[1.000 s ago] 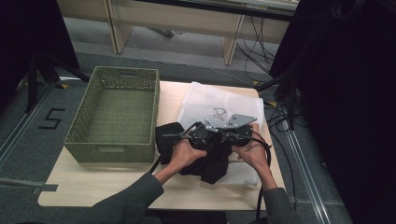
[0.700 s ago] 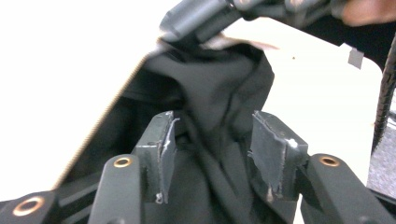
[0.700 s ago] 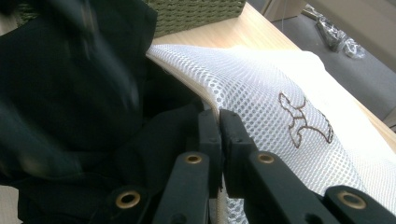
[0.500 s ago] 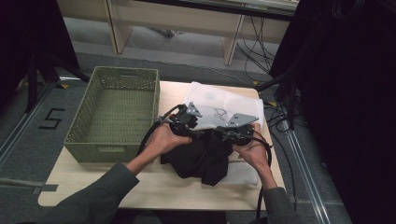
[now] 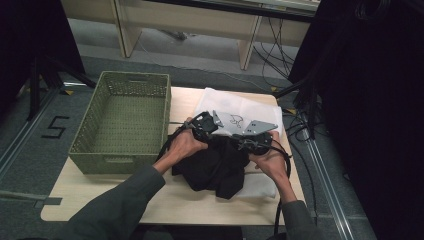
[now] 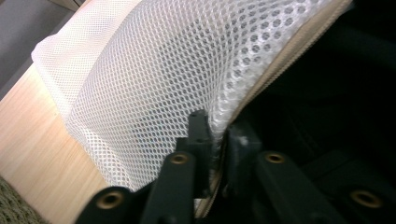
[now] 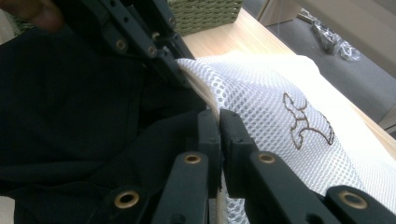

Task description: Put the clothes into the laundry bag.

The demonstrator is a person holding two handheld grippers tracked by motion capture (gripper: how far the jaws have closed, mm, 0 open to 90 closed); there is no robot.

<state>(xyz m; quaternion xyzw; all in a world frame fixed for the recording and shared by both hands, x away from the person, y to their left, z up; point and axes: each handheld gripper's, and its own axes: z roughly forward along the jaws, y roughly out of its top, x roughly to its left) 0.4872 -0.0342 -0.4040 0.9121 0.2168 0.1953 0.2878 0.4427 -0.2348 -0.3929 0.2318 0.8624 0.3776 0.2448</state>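
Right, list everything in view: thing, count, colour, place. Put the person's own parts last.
Mesh laundry bag: one, white, far right part of the table, its zipped edge pinched by both grippers.
Garment: one, black, bunched at the bag's mouth in front of the person.
Basket: one, green woven, left part of the table.
Table: one, light wood, under it all.
Floor mark "5": one, black, left of the table.
Cables: several, black, floor at right.
Left gripper: one, black, shut on the bag's edge; its jaws have just been closing.
Right gripper: one, black, shut on the same edge.
Hands: two, one on each gripper.
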